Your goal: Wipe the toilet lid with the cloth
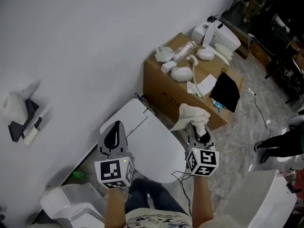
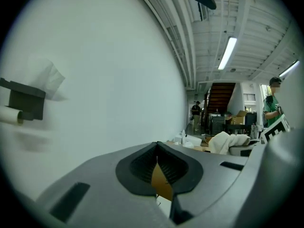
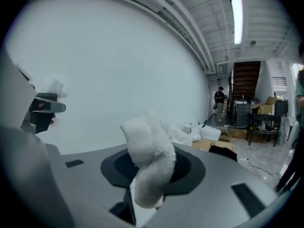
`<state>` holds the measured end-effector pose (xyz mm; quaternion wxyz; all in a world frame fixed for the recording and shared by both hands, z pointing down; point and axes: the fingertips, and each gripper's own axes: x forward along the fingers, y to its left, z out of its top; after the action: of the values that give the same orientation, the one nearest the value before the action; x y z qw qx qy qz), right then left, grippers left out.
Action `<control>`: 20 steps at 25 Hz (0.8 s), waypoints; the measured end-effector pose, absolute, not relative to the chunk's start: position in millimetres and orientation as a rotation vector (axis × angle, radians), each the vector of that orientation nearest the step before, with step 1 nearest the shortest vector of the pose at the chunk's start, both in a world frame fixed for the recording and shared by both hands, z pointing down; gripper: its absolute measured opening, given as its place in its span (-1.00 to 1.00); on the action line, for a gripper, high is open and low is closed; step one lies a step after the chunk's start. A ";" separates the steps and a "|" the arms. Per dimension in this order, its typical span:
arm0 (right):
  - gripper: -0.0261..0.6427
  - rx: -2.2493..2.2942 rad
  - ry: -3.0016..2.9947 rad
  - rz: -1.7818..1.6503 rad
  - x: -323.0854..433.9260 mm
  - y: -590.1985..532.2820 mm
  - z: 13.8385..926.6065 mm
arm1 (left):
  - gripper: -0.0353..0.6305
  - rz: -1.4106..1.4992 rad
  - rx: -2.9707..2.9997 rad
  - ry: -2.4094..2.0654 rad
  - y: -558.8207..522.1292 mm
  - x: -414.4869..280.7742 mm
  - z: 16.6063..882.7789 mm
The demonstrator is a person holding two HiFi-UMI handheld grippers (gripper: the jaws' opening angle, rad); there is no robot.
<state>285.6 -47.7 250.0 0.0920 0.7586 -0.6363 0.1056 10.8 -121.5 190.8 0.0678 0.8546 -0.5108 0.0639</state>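
Toilet lid [image 1: 152, 144]: white, down, long axis from wall toward person.

Head view: cloth [image 1: 192, 114] bunched at tip of right gripper [image 1: 197, 129], above lid's right edge. Lid surface lies down-left of cloth. Left gripper [image 1: 113, 133] over lid's left edge, contact unclear.

Left gripper view: jaws pressed together, nothing between.

Right gripper view: jaws clamped on cloth, wad sticking up. Right gripper nearer for wiping.

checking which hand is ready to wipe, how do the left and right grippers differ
The right gripper's jaws are shut on the white cloth; the left gripper's jaws are shut on nothing. In the head view the left gripper lies over the toilet lid's left edge, while the right gripper is just past its right edge. Both point away from the person and carry a marker cube.
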 end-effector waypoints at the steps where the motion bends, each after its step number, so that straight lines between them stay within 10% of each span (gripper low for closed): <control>1: -0.56 2.266 -1.902 0.282 282.3 -51.3 234.3 | -0.87 0.173 2.574 -1.554 -123.1 6.5 180.2; 20: -0.56 2.407 -2.075 -0.010 225.1 -57.5 76.3 | -0.87 -0.011 2.603 -1.786 -116.7 -59.5 56.5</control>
<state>225.1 -57.5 76.3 -0.0181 0.7572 -0.6529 -0.0032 -59.5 -116.7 56.5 -0.0078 0.8245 -0.5658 -0.0035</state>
